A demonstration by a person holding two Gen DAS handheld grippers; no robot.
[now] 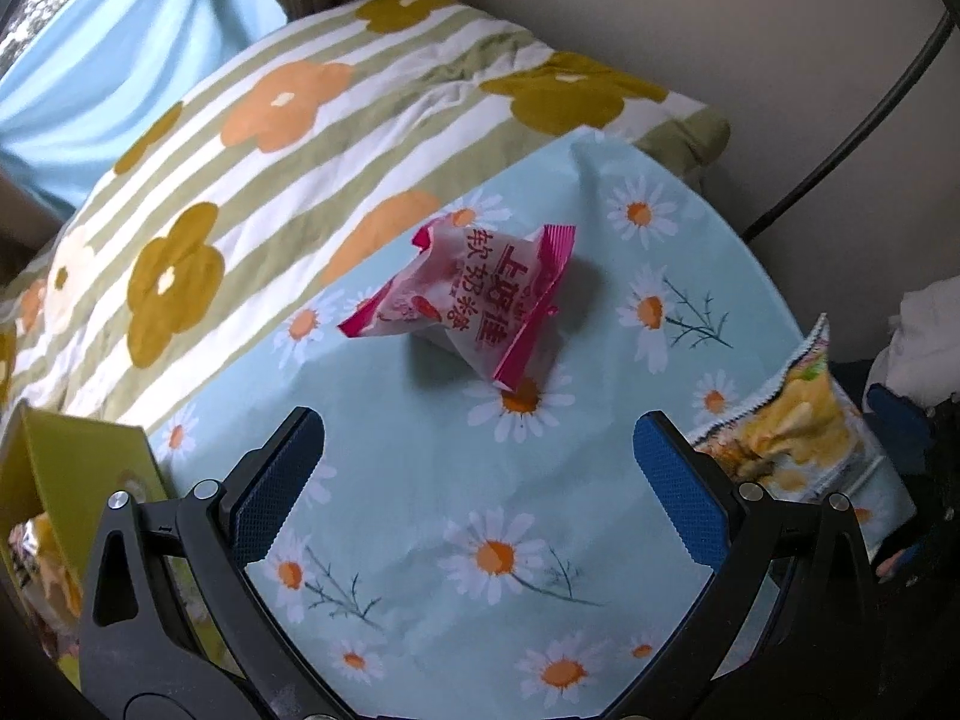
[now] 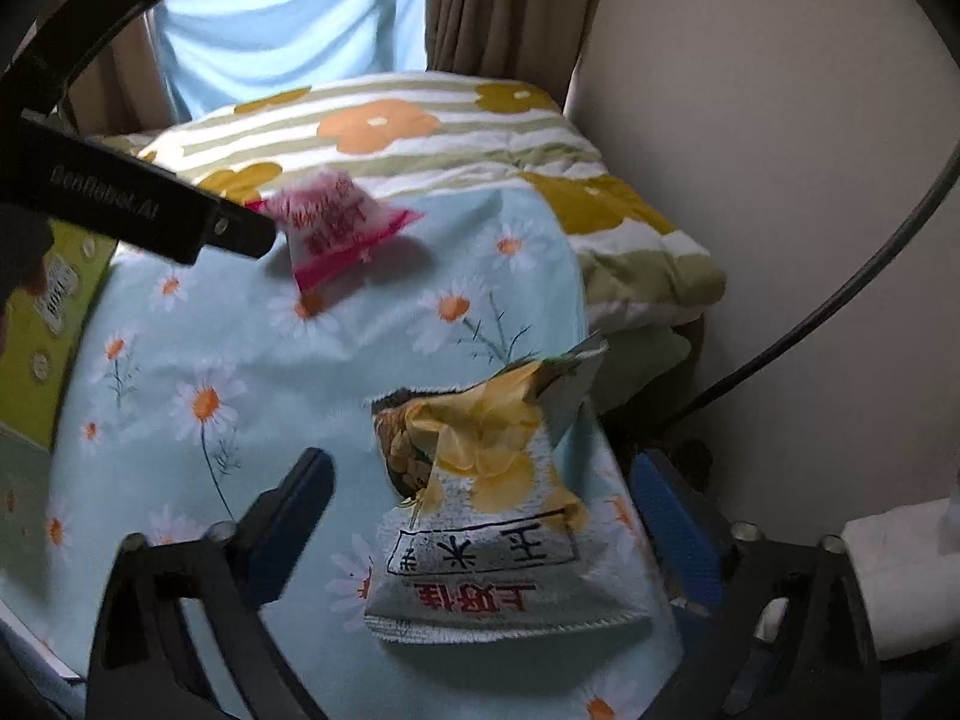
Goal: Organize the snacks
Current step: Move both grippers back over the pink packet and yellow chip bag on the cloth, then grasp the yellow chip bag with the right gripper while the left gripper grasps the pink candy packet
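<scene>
A pink and white snack packet (image 1: 474, 300) lies on the daisy-print tablecloth (image 1: 456, 480), just ahead of my open, empty left gripper (image 1: 477, 450). It shows blurred at the far side in the right wrist view (image 2: 336, 222). A yellow and grey corn snack bag (image 2: 480, 504) lies between the open jaws of my right gripper (image 2: 486, 504), which is not closed on it. The same bag shows at the right edge in the left wrist view (image 1: 798, 438). A yellow-green box (image 1: 78, 468) holding a snack stands at the table's left.
A floral striped quilt (image 1: 270, 138) lies behind the table. The left gripper's black body (image 2: 150, 204) crosses the upper left of the right wrist view. A wall and a dark cable (image 2: 840, 300) are on the right, with white cloth (image 2: 900, 576) below.
</scene>
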